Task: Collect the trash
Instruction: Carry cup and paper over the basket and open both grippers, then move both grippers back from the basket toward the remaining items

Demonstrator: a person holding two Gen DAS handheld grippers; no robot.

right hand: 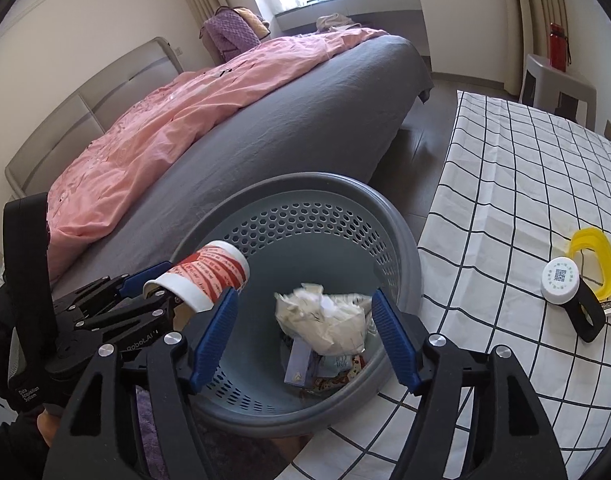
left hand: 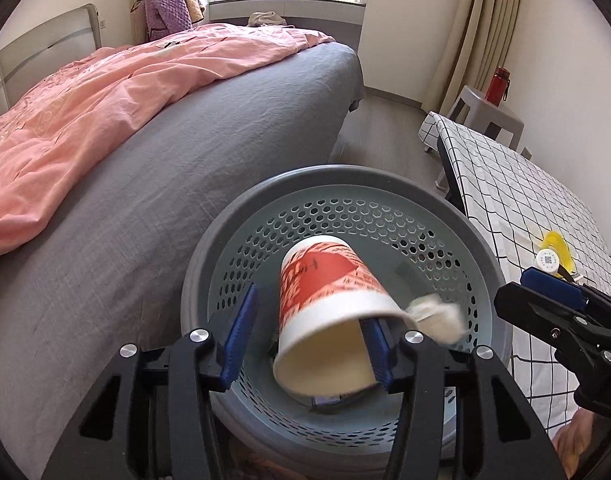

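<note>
Between parted left fingers (left hand: 241, 320), paper cup (left hand: 325, 304).

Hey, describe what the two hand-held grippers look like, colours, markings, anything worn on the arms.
Both are alike: the left hand-held gripper and the right hand-held gripper have black angular frames with cut-outs, round silver bolts and ribbed blue finger pads. In the right wrist view the left one's body carries white lettering. A dark sleeve covers the arm behind it.
</note>
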